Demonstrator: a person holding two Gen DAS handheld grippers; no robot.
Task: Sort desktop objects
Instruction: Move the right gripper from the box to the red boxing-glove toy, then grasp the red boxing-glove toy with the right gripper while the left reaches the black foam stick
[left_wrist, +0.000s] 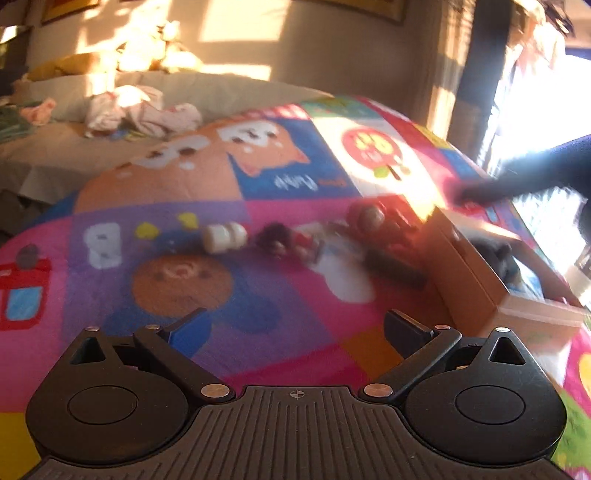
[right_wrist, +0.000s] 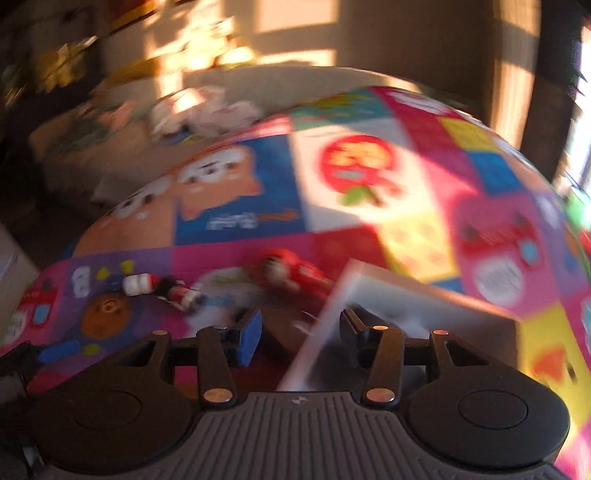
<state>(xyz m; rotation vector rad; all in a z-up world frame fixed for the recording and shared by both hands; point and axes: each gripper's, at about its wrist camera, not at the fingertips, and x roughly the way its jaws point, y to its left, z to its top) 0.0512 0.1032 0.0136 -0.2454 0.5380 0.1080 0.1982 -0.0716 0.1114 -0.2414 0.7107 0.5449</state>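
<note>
Several small objects lie in a row on a colourful play mat (left_wrist: 280, 295): a white bottle (left_wrist: 225, 238), a small dark and red figure (left_wrist: 291, 242), a red toy (left_wrist: 380, 218) and a dark flat bar (left_wrist: 395, 267). An open cardboard box (left_wrist: 476, 273) stands to their right. My left gripper (left_wrist: 295, 328) is open and empty, above the mat in front of the objects. My right gripper (right_wrist: 301, 332) is open and empty, with its jaws on either side of the box's left wall (right_wrist: 321, 314). The white bottle (right_wrist: 138, 284) and red toy (right_wrist: 291, 275) lie ahead to its left. Both views are motion blurred.
A beige sofa (left_wrist: 74, 147) with crumpled clothes (left_wrist: 140, 110) sits behind the mat. A bright window (left_wrist: 543, 110) is at the right. A dark sleeve (left_wrist: 517, 177) reaches in from the right over the box.
</note>
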